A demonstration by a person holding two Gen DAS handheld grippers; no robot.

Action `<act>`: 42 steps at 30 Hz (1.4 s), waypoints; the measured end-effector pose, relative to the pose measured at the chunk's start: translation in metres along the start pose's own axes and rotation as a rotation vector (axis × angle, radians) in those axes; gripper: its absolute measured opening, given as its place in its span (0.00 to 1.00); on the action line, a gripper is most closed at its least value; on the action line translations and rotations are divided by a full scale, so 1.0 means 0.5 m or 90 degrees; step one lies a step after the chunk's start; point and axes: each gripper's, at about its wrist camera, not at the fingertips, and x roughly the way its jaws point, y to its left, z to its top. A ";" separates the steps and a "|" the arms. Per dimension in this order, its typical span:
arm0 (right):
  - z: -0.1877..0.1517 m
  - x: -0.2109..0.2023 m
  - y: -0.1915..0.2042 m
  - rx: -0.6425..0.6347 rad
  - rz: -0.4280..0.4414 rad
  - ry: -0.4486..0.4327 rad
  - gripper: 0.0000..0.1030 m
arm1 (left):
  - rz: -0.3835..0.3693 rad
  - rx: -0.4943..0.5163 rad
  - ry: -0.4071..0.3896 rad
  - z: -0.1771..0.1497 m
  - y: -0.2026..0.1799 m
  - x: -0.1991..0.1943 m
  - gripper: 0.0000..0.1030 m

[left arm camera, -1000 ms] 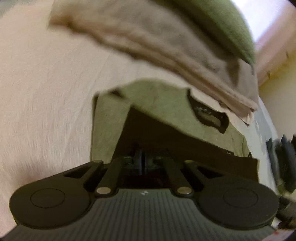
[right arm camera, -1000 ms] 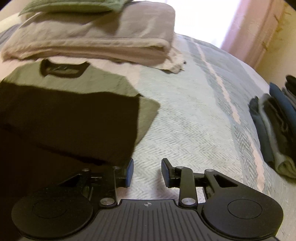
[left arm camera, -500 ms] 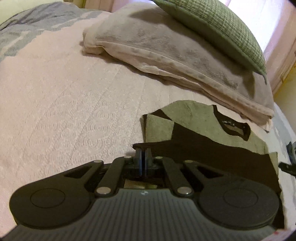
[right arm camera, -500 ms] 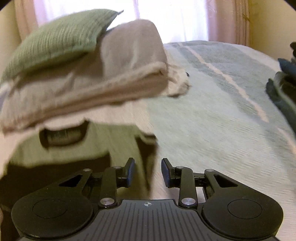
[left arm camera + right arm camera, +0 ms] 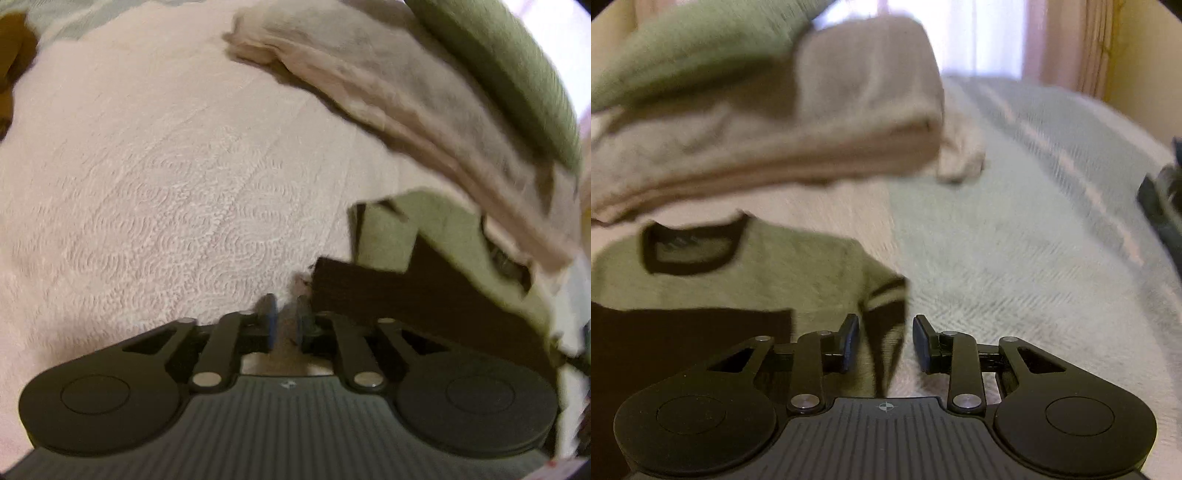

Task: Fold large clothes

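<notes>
An olive-green shirt with a dark brown lower half (image 5: 417,295) lies flat on the bed, its dark-trimmed collar (image 5: 690,247) towards the pillows. My left gripper (image 5: 285,321) is open by a narrow gap with nothing in it, just left of the shirt's brown folded corner (image 5: 332,280). In the right wrist view the shirt (image 5: 798,273) fills the lower left. My right gripper (image 5: 884,343) stands open above the right sleeve, whose striped cuff (image 5: 886,295) lies between and just beyond its fingers. Both views are blurred.
A folded beige blanket (image 5: 812,122) topped by a green cushion (image 5: 694,48) lies just behind the shirt's collar. The bedspread is pink (image 5: 147,166) on the left and pale blue-green (image 5: 1015,240) on the right. Dark folded clothes (image 5: 1161,206) sit at the far right. Something brown (image 5: 14,55) shows at the far left.
My left gripper, shut on the shirt's brown edge before, has opened and let it go, shifting left. My right gripper has moved forward over the right sleeve, staying open.
</notes>
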 end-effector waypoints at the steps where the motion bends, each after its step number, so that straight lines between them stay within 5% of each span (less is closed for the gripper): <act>1: -0.004 -0.027 0.005 -0.003 0.003 -0.015 0.28 | -0.008 -0.020 -0.005 -0.002 0.008 -0.013 0.20; 7: -0.052 -0.086 0.035 -0.037 0.015 0.001 0.28 | -0.112 -0.209 0.018 -0.049 0.045 -0.044 0.36; 9: -0.062 -0.076 0.028 -0.014 0.006 0.029 0.28 | -0.136 -0.263 0.013 -0.052 0.052 -0.037 0.50; 12: -0.066 -0.087 0.010 0.026 0.015 0.028 0.28 | -0.142 -0.305 0.001 -0.058 0.058 -0.038 0.51; 18: -0.070 -0.111 -0.025 0.036 -0.001 0.027 0.28 | -0.045 -0.221 -0.037 -0.032 0.071 -0.087 0.51; 23: -0.089 -0.130 -0.016 0.039 0.007 0.013 0.28 | -0.094 -0.154 0.004 -0.040 0.015 -0.061 0.51; 29: -0.082 -0.141 0.024 -0.048 0.048 -0.015 0.28 | -0.105 -0.174 0.012 -0.040 -0.014 -0.017 0.51; 32: -0.094 -0.158 0.072 -0.179 0.073 -0.034 0.28 | -0.105 -0.199 0.018 -0.042 -0.005 -0.016 0.49; 37: -0.159 -0.139 0.146 -0.419 0.016 -0.058 0.28 | -0.083 -0.175 0.005 -0.039 -0.016 -0.023 0.29; 38: -0.164 -0.132 0.145 -0.436 0.015 -0.066 0.17 | -0.078 -0.153 0.005 -0.039 -0.022 -0.024 0.09; 40: -0.162 -0.103 0.132 -0.447 -0.012 -0.045 0.00 | -0.067 -0.097 0.002 -0.038 -0.042 -0.030 0.04; 42: -0.154 -0.070 0.096 -0.415 -0.053 0.010 0.00 | -0.060 -0.049 -0.012 -0.041 -0.058 -0.046 0.03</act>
